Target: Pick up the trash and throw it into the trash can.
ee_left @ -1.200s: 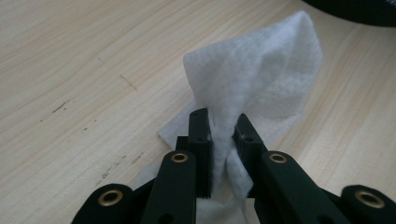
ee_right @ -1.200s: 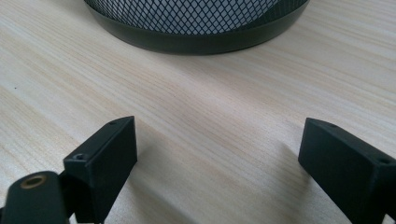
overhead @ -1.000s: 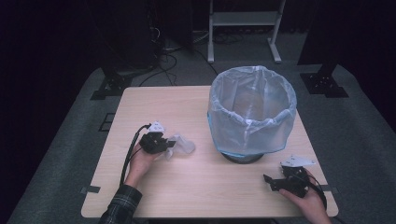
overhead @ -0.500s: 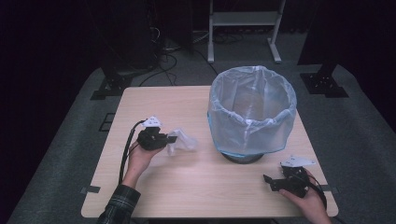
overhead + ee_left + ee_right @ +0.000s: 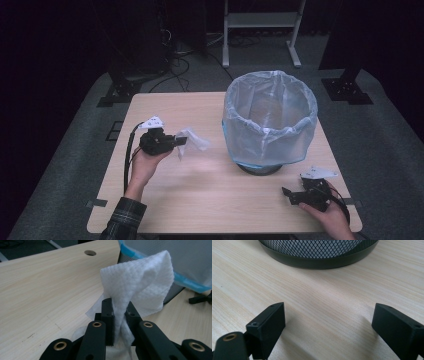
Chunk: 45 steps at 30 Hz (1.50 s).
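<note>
The left gripper (image 5: 119, 315) has its 2 jaws pressed together on a white tissue (image 5: 140, 282). In the high view the tissue (image 5: 192, 139) hangs in the air over the table (image 5: 200, 200), just left of the bin (image 5: 270, 122). The bin has a thin blue bag in it and stands at the far right of the table.

The tissue looks very light and soft. It bends and flops, so it will not break. It is pinched at a bunched part in the middle, and that looks like a good place to hold it. A hold on a thin edge could tear or slip.

The right gripper (image 5: 292, 194) rests on the table near the bin, with its 2 jaws wide apart and nothing between them.
</note>
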Each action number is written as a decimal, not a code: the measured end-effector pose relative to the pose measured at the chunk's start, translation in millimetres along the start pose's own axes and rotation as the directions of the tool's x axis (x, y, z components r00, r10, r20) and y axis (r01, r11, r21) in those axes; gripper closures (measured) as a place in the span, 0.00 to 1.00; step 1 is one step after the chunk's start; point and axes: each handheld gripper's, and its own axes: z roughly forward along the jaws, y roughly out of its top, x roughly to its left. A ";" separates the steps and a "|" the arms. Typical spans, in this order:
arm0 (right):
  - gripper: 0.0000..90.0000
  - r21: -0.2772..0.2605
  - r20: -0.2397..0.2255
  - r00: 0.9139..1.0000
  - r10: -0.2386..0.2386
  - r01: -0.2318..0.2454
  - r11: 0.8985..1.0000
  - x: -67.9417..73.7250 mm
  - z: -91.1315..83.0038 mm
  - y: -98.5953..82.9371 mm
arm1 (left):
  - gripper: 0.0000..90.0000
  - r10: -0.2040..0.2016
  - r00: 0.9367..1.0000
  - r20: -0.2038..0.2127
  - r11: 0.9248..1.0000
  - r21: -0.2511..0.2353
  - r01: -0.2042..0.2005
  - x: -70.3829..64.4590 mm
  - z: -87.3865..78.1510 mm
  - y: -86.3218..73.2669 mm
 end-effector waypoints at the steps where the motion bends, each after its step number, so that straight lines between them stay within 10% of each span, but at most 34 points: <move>1: 0.11 0.000 0.000 1.000 0.000 0.000 1.000 0.0 0.0 0.0 | 0.91 -0.004 1.000 0.006 1.000 -0.003 0.004 -1.2 -1.2 1.8; 45: 0.11 0.000 0.000 1.000 0.000 0.000 1.000 0.0 0.0 0.0 | 0.91 0.156 0.984 0.088 0.980 -0.142 -0.142 -66.4 -3.3 141.1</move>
